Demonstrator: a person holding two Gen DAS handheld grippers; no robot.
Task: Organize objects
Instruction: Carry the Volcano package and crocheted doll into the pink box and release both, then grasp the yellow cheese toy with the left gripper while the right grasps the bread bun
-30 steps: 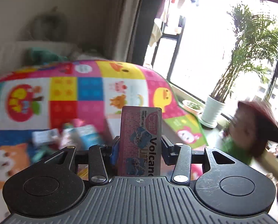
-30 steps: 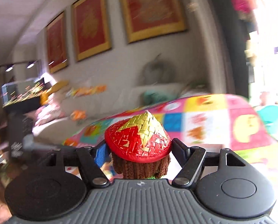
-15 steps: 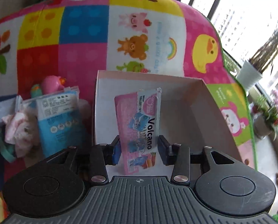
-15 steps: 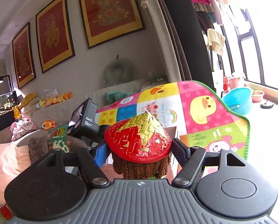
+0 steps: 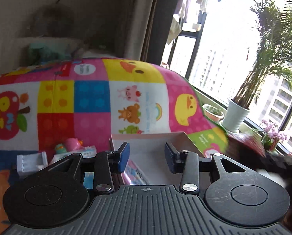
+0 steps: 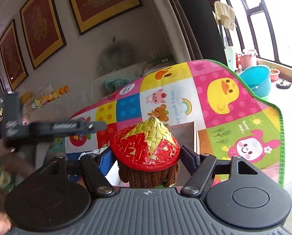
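On the left of the patchwork play mat [image 5: 91, 101], a pink duck toy [image 5: 73, 144] and a small white rack [image 5: 31, 160] lie in a loose heap just beside the cardboard box [image 5: 149, 143]. Next comes the left gripper [image 5: 146, 156], hovering over the box; its tongs stand apart with nothing between them, having just been closing a little. Below them the pink snack packet [image 5: 135, 171] lies flat inside the box, against its left wall. Further right, the right gripper [image 6: 147, 156] is clamped on a knitted doll [image 6: 146, 145] in a red and gold woven hat, held above the box's near right corner.
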